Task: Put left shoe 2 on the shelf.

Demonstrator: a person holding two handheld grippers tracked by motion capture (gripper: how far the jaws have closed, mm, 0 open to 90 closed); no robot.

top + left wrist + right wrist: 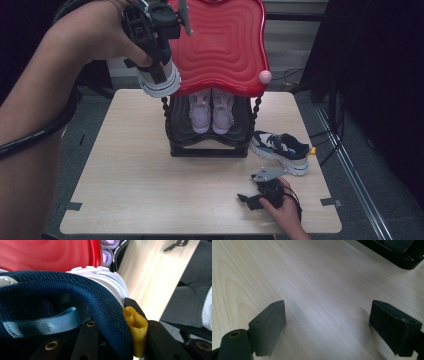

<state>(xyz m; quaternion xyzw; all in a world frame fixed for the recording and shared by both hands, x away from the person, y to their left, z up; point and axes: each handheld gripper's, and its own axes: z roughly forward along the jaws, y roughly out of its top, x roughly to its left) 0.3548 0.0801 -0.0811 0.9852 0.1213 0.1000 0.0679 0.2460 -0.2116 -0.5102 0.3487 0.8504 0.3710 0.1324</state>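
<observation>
**Sneaker raised beside red shelf**

Navy-and-white sneaker (159,80) held aloft at ten o'clock, touching the red shelf top (220,45), heel collar clenched in the left claw (115,340). Matching sneaker (280,151) lying on the tabletop (135,175) at four o'clock. Right claw (327,322) released, low over the tabletop at five o'clock.

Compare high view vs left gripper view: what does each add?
High view alone: the second sneaker on the table, the right tongs resting open, the full shoe rack.
Left gripper view alone: the yellow heel loop pinched by the jaws.
Shared: the left tongs shut on the raised sneaker, red top shelf, pink shoes.
</observation>
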